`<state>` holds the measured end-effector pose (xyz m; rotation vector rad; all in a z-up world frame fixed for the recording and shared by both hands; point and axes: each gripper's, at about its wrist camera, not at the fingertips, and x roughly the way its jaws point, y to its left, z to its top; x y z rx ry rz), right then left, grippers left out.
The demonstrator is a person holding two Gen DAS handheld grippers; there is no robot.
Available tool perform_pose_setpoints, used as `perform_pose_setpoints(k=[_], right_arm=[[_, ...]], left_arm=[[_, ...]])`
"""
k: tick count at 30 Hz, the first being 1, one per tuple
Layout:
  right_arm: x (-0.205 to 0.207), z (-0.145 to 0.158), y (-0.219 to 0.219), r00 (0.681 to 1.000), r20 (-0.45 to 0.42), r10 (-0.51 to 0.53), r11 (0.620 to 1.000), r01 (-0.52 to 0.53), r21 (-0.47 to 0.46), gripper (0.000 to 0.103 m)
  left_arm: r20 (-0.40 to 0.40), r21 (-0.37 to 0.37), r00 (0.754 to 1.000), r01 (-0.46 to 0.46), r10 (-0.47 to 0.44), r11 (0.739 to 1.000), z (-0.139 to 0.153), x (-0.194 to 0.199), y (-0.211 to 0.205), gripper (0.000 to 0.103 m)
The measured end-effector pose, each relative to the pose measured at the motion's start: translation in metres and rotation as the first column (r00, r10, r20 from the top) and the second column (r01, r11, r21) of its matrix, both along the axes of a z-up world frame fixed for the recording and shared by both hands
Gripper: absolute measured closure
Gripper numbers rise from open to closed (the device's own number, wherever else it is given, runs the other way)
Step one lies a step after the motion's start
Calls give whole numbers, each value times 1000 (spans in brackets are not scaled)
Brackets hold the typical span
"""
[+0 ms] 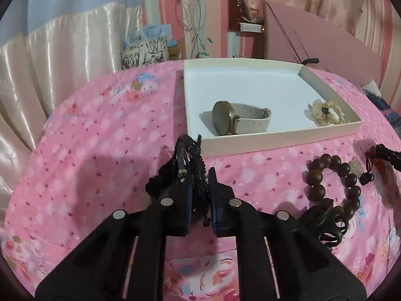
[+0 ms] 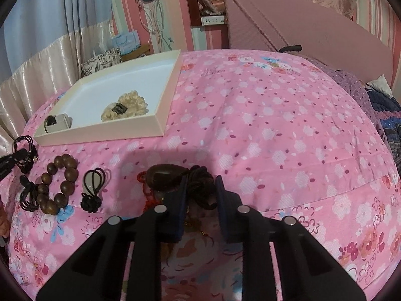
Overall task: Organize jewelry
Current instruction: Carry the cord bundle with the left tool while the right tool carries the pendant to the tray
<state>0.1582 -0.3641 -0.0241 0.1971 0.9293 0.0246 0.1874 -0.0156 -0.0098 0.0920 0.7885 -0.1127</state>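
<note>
Left tool (image 1: 199,175) clenched on my black cord necklace (image 1: 186,155), beside tray (image 1: 275,135). Right tool (image 2: 201,185) straddles brown pendant cord (image 2: 200,185) on bed (image 2: 275,125); grip uncertain. Watch (image 1: 235,120) in tray.

Soft indoor light, faint shadows, fisheye-warped edges

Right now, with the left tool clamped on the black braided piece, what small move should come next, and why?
Probably carry the left tool forward over the white tray rim: the black braided bracelet is already held, and the watch and cream scrunchie sit inside.
</note>
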Motion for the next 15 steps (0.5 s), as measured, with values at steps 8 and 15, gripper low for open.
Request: perform_pose_setpoints(k=[8,15], right_arm=[[-12,41,5,987,150,50,994,-64,86,83],[-1,97,35,945,288,152,961,-209,179,83]], left_arm=[[123,-23,992,26,-23,999,49,-19,1,94],[196,-57,976,104,-91,993,93,-13,-24,93]])
